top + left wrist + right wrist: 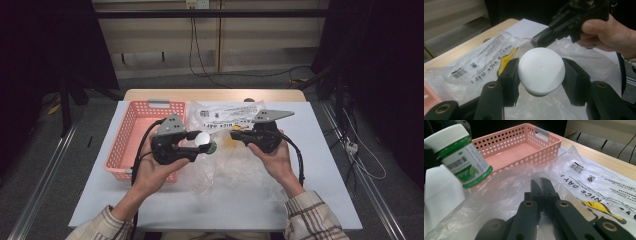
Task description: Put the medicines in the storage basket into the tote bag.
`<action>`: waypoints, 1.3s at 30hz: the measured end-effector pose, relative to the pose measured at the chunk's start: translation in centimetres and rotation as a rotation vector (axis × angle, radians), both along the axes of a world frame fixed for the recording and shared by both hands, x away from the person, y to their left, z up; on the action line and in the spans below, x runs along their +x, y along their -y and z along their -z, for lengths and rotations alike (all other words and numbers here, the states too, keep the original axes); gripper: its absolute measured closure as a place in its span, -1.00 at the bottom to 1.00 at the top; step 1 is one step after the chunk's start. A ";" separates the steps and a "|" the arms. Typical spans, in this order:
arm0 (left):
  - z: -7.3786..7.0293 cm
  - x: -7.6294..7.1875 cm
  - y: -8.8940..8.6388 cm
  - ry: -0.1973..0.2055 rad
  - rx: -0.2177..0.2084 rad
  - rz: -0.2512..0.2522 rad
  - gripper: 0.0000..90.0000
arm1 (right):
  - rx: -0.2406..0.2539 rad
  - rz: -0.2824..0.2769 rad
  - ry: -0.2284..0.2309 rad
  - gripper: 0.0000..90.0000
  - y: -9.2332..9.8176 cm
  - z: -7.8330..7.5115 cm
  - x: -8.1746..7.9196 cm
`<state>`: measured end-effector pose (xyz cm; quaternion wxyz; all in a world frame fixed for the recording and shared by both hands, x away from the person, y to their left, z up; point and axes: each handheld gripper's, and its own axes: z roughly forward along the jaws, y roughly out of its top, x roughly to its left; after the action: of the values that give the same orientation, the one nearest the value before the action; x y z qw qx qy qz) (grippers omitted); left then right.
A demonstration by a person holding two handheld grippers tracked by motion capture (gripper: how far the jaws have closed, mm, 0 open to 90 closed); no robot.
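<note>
We hold the left tool (199, 146) above the middle of the desk (250, 210), its two black jaws clamped on the sides of a small jar (541, 71) with a white lid and a green label. In the high view the jar (205, 141) hangs just beyond the near side of a crumpled clear plastic bag (235, 165). The right tool (541, 186) sits opposite, jaws pressed together; they seem to pinch a fold of that bag's film, though we cannot be sure the film is truly caught.

As we judge it, the step in hand is carrying the jar out of the bag and over to the pink basket (131, 145) by the desk's left edge. To do it well we should keep the left jaws square on the jar body below the lid, since the smooth round wall could twist or slip if we tilt it. The right tool should stay low and hold the bag down so the film does not drag along. We lift clear of the basket's perforated wall (524, 157) before lowering.

The basket looks empty: its floor shows bare in the right gripper view. The bag, printed with a barcode and lettering, lies slack toward the far edge, with nothing solid visible inside.
</note>
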<state>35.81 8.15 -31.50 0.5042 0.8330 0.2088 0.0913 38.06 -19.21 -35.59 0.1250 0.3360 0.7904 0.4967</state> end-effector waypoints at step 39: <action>9.4 2.9 9.0 -0.122 0.196 -0.021 0.13 | -0.024 0.003 -0.051 1.00 0.7 1.3 -1.4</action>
<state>38.69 -0.86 -40.87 0.4055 0.8801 0.2379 0.0659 36.62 -19.94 -36.92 0.1097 0.3483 0.7988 0.4780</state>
